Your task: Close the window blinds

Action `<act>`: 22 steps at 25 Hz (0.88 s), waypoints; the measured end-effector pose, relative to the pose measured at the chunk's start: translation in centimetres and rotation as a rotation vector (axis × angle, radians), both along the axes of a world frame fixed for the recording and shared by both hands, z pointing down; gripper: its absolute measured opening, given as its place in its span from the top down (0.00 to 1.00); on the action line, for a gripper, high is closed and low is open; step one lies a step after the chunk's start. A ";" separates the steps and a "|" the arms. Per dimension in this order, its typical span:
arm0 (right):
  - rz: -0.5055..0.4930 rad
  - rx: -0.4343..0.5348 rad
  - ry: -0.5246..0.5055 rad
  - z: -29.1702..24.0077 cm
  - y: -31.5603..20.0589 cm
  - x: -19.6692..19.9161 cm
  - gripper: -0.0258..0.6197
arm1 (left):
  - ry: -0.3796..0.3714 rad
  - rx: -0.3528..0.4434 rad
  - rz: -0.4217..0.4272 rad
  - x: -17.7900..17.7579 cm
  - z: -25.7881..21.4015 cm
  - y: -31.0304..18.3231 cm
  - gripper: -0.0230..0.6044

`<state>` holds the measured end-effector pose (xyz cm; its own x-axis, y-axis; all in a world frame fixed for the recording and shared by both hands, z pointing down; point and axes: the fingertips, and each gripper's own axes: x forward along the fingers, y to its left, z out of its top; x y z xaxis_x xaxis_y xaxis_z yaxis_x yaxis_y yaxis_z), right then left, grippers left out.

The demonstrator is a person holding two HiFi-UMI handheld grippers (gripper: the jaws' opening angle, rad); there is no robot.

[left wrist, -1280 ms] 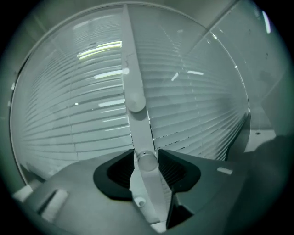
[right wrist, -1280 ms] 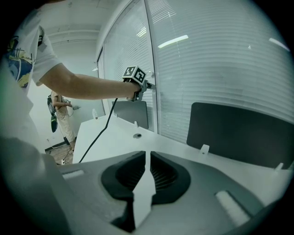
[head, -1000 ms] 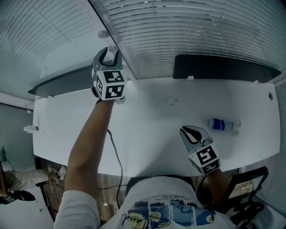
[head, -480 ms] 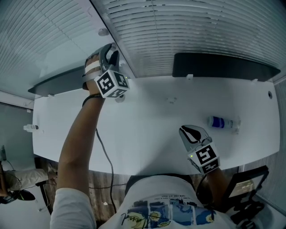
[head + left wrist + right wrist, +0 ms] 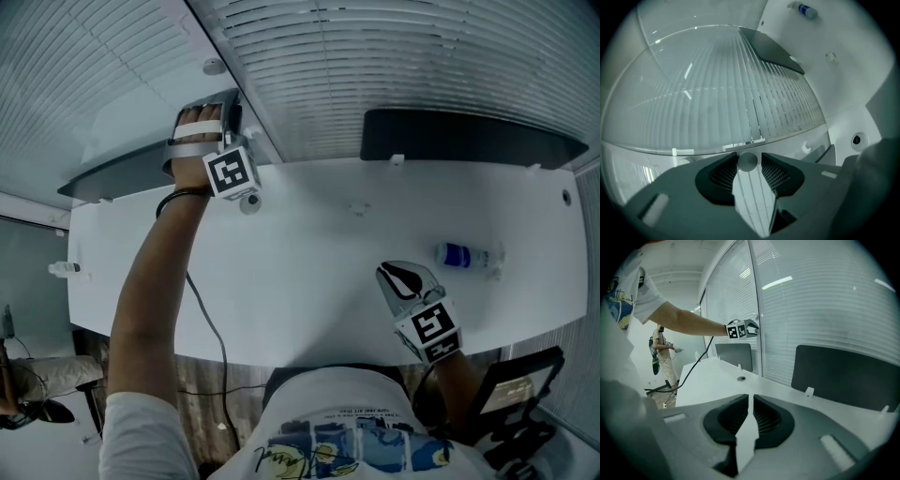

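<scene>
The head camera looked steeply down from above the person onto the long white desk (image 5: 309, 253) and the white slatted window blinds (image 5: 394, 66) at its far edge. The left gripper camera, tipped sideways, sat close to those blinds, a small grey round knob (image 5: 747, 161) pinched before it. The right gripper camera, low over the near right, faced far-left. All three shared desk and blinds.

A long white tabletop (image 5: 319, 272) fills the middle of the head view. A clear plastic bottle (image 5: 466, 260) with a blue label lies on its side near the right end, well apart from everything else. Two dark flat panels stand along the far edge: the right panel (image 5: 469, 141) and the left panel (image 5: 117, 176). A round cable hole (image 5: 566, 199) sits near the far right corner. A small white object (image 5: 62, 270) rests at the left edge. Past that end, a person (image 5: 662, 357) stands on the wood-look floor (image 5: 242, 373).
</scene>
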<state>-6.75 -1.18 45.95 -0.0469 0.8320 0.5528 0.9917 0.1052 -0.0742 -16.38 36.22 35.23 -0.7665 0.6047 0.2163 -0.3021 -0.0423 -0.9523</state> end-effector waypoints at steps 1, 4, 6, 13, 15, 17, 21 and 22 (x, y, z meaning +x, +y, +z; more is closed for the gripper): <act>0.001 0.000 0.001 0.0 0.0 0.0 0.93 | 0.006 -0.029 0.003 0.0 -0.1 0.1 0.72; 0.003 0.000 0.001 0.0 0.1 -0.1 0.93 | 0.006 -0.057 0.013 0.1 -0.5 0.1 0.75; 0.004 0.001 0.001 0.0 0.1 -0.1 0.93 | 0.002 -0.053 0.011 0.1 -0.5 0.1 0.75; -0.001 0.003 0.002 0.0 0.2 0.1 0.93 | -0.082 0.114 0.019 -0.1 -0.5 -0.7 0.76; 0.002 0.007 -0.002 0.1 0.1 -0.1 0.93 | -0.121 0.160 0.005 -0.1 -0.7 -0.7 0.76; 0.003 0.011 -0.002 0.2 0.0 -0.1 0.93 | -0.165 0.204 -0.008 0.0 -0.9 -0.7 0.76; -0.002 0.012 0.002 0.2 0.0 0.1 0.93 | -0.262 0.304 -0.044 0.1 -1.4 -0.7 0.76; -0.001 0.011 0.003 0.2 0.0 0.1 0.93 | -0.295 0.336 -0.060 0.1 -1.5 -0.6 0.76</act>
<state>-6.62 -1.19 46.17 -0.0442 0.8260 0.5620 0.9916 0.1047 -0.0758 -16.27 35.62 33.74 -0.7908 0.5832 0.1859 -0.0086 0.2931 -0.9560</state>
